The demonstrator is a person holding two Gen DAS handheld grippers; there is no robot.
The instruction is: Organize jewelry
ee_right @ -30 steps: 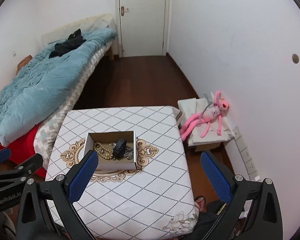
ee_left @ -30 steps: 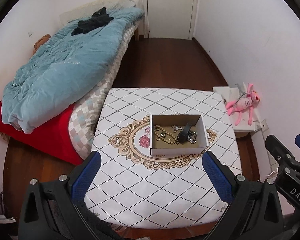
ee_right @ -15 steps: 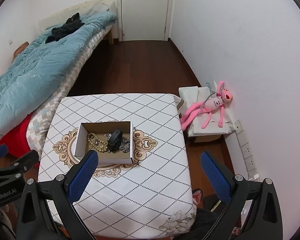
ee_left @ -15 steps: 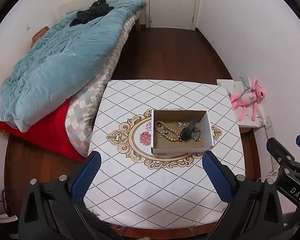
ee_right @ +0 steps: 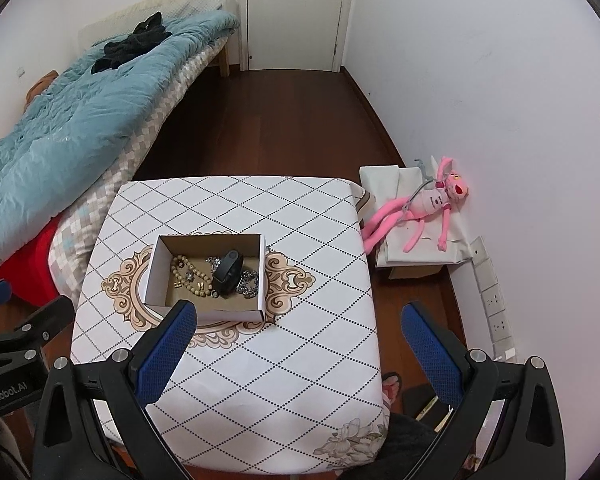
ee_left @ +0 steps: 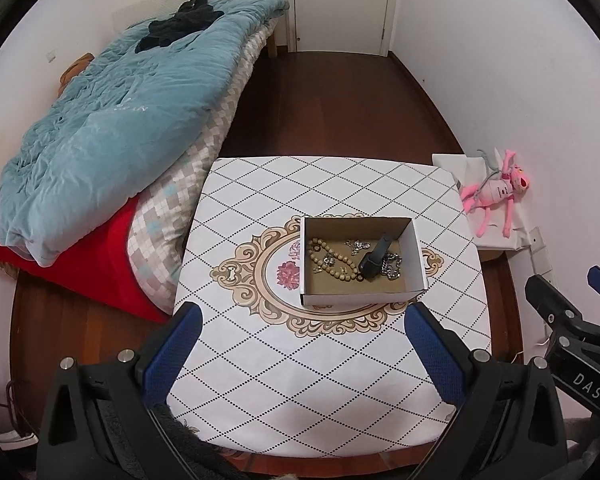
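An open white cardboard box sits on the table's patterned cloth. Inside lie a beaded bracelet, a black wristband, a silver chain and small silver pieces. My left gripper is open and empty, above the table's near side, short of the box. My right gripper is open and empty, to the right of the box's near corner.
A bed with a blue duvet stands left of the table. A pink plush toy lies on a white box by the right wall. Dark wooden floor runs to a white door.
Both grippers have tilted further down and moved a little towards the table, so the box appears lower and larger in both views. Both stay open and empty.
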